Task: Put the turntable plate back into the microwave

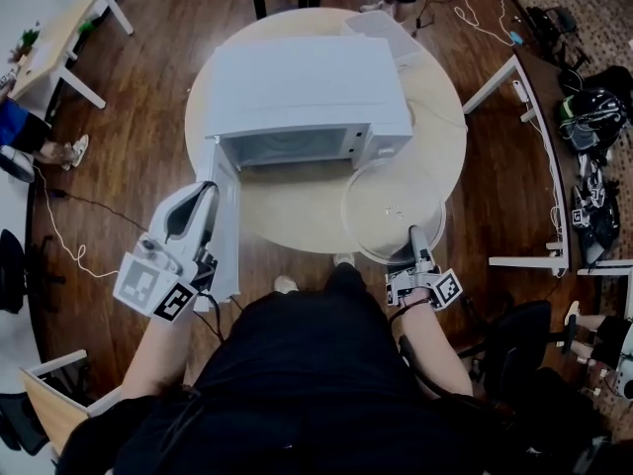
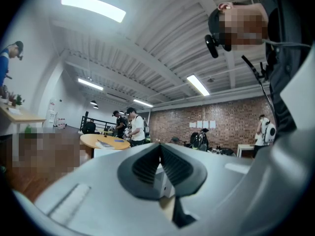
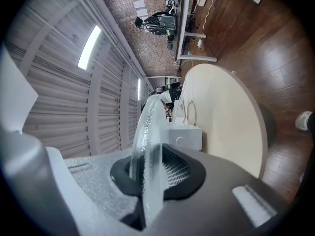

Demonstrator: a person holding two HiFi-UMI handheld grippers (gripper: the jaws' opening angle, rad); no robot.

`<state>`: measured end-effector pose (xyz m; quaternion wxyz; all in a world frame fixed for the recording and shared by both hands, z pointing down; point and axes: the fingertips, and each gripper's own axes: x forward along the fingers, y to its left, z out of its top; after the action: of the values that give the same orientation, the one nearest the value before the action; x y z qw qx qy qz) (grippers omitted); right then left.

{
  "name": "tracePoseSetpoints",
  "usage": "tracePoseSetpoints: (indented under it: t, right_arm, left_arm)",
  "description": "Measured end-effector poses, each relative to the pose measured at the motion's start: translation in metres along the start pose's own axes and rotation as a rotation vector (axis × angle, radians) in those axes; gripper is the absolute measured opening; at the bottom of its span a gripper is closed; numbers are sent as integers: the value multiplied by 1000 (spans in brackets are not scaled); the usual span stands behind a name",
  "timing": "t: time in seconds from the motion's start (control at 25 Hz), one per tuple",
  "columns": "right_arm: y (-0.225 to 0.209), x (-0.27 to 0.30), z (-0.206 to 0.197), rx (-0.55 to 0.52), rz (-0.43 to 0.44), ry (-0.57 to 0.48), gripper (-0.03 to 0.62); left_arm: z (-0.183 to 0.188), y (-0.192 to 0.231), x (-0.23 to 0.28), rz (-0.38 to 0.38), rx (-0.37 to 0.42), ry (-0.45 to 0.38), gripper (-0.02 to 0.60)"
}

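Note:
A white microwave [image 1: 297, 87] stands on a round pale table [image 1: 297, 216]. Its door [image 1: 226, 240] hangs open to the left, and the cavity [image 1: 287, 148] faces me. The clear glass turntable plate [image 1: 381, 206] hovers level over the table's near right edge, in front of the control panel. My right gripper [image 1: 417, 234] is shut on its near rim. In the right gripper view the plate [image 3: 147, 127] runs edge-on between the right gripper's [image 3: 150, 154] pads. My left gripper [image 1: 208, 192] sits just left of the open door; in its own view the left gripper [image 2: 158, 147] has its tips together with nothing seen between them.
Papers [image 1: 381, 28] lie on the table behind the microwave. A white desk frame [image 1: 524, 166] and bags [image 1: 588, 117] stand to the right, and a wooden desk [image 1: 59, 38] to the far left. Cables trail across the wooden floor. Several people stand in the room's far part.

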<state>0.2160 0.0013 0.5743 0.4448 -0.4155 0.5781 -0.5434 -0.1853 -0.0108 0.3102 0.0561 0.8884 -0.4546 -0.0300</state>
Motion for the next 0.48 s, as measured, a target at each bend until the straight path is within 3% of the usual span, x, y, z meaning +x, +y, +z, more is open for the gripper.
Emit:
tracePoseSetpoints:
  t: [0.48]
  right_arm:
    - [1, 9, -37, 5, 38, 63, 34]
  left_arm:
    - [-1, 8, -24, 25, -21, 8, 3]
